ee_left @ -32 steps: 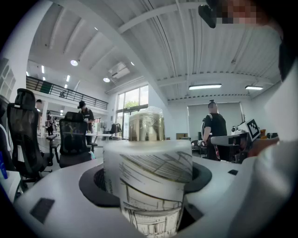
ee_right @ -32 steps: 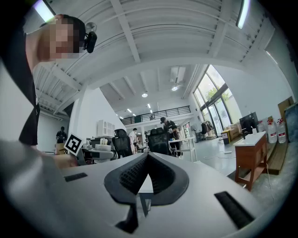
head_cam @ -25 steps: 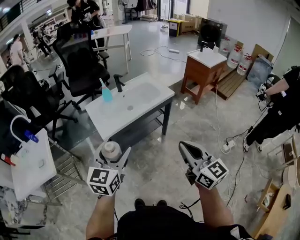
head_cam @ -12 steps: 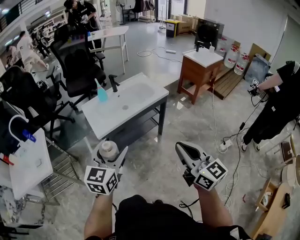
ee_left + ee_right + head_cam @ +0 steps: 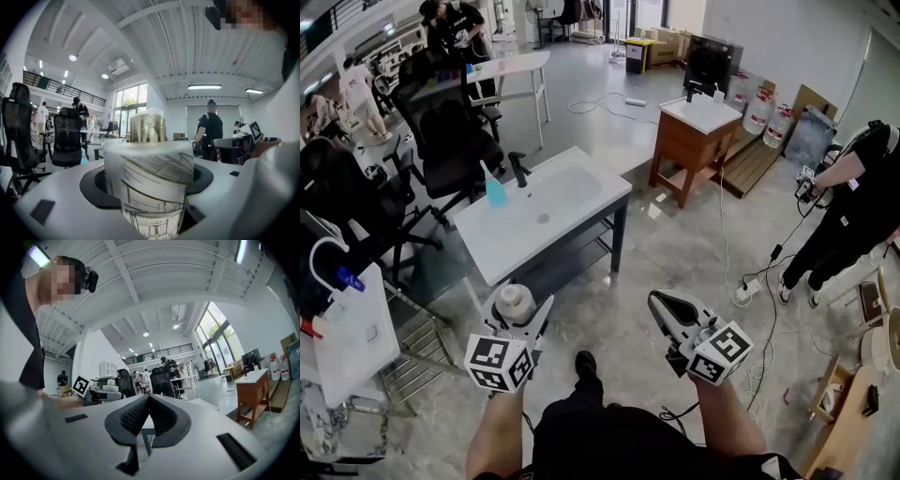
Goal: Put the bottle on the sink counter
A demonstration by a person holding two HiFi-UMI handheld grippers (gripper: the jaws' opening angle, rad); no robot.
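Note:
My left gripper (image 5: 515, 314) is shut on a white bottle (image 5: 514, 302) with a pale cap, held upright over the grey floor. In the left gripper view the bottle (image 5: 149, 180) fills the jaws, its label printed with line drawings and its gold-toned cap at the top. The white sink counter (image 5: 511, 234) with a basin, black tap (image 5: 518, 169) and blue spray bottle (image 5: 493, 188) stands ahead and slightly left, a short way beyond the bottle. My right gripper (image 5: 667, 305) hangs at the right with its jaws closed together and nothing between them; its pads (image 5: 136, 416) meet.
Black office chairs (image 5: 450, 122) stand behind the sink counter. A white cabinet (image 5: 352, 342) is at the left edge. A wooden vanity (image 5: 698, 141) stands further back right. A person in black (image 5: 848, 220) stands at the right, with cables (image 5: 750, 291) on the floor.
The view has moved forward: the sink counter has shifted down and left, nearer to me. Both grippers keep their pose, the left still holding the bottle.

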